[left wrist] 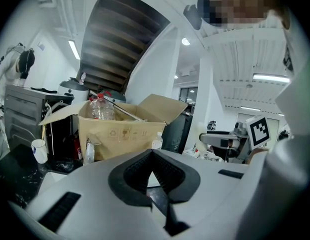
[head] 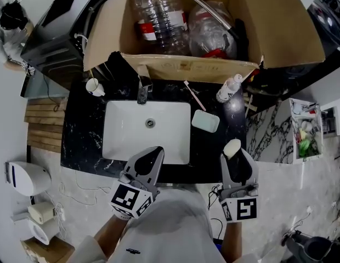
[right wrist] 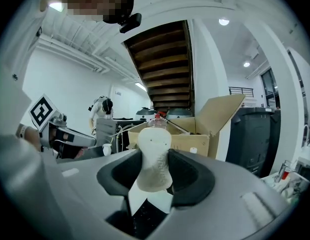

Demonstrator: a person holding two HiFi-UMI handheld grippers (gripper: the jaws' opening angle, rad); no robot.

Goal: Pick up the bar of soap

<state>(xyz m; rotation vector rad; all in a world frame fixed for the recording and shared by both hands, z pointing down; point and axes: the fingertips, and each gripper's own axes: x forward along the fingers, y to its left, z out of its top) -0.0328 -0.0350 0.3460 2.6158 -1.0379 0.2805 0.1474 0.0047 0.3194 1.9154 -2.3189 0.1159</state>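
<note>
The right tongs (head: pixel 236 159) grip the bar of soap (right wrist: pixel 154 151), which stands lengthwise out past their tips, raised over the worktop's (head: pixel 81 138) front edge. The empty soap dish (head: pixel 205 120) lies ahead and slightly left. The left tongs (left wrist: pixel 152 158) are closed on nothing.

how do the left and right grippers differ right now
The right gripper is clamped on the bar of soap; the left gripper is shut on nothing. The left one sits over the front edge of the white sink, the right one over the black countertop beside it. Both point toward the cardboard box.
</note>
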